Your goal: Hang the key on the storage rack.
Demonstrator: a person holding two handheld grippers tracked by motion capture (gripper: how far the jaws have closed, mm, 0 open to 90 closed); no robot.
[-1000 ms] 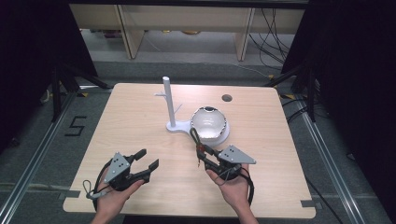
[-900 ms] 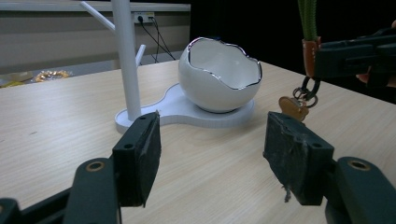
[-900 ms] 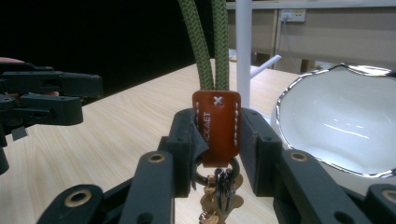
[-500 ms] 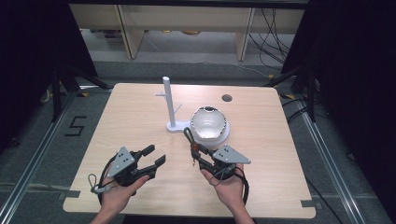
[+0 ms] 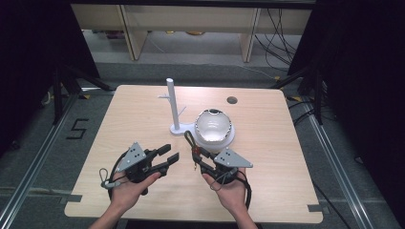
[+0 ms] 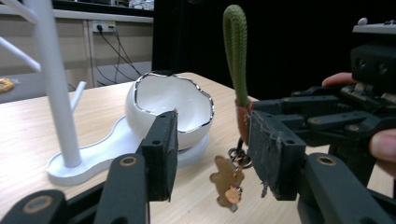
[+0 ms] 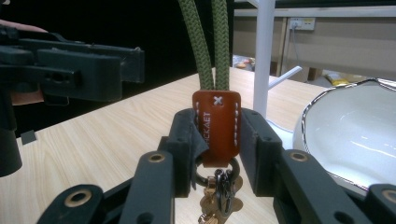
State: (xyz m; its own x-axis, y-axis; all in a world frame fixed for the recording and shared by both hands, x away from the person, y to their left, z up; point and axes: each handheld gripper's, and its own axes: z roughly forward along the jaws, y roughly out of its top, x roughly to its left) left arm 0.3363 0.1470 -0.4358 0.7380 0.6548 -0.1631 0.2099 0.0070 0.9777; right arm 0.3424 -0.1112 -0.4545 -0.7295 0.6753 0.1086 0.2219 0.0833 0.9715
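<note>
Keychain [image 7: 216, 128]: green cord loop, brown leather tab, gold charms.

The pale wooden table [image 5: 143, 119] carries a white stand [image 5: 173, 107] with its white bowl [image 5: 213, 126], seemingly joined.

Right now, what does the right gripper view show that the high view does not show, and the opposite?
Right gripper view: the right claw shut on a brown leather tab with white stitching and letters, a metal ring hanging under it. High view: the whole table, its dark round hole, a 5 marked on the floor. Both: the green cord loop, white stand, white bowl.
</note>
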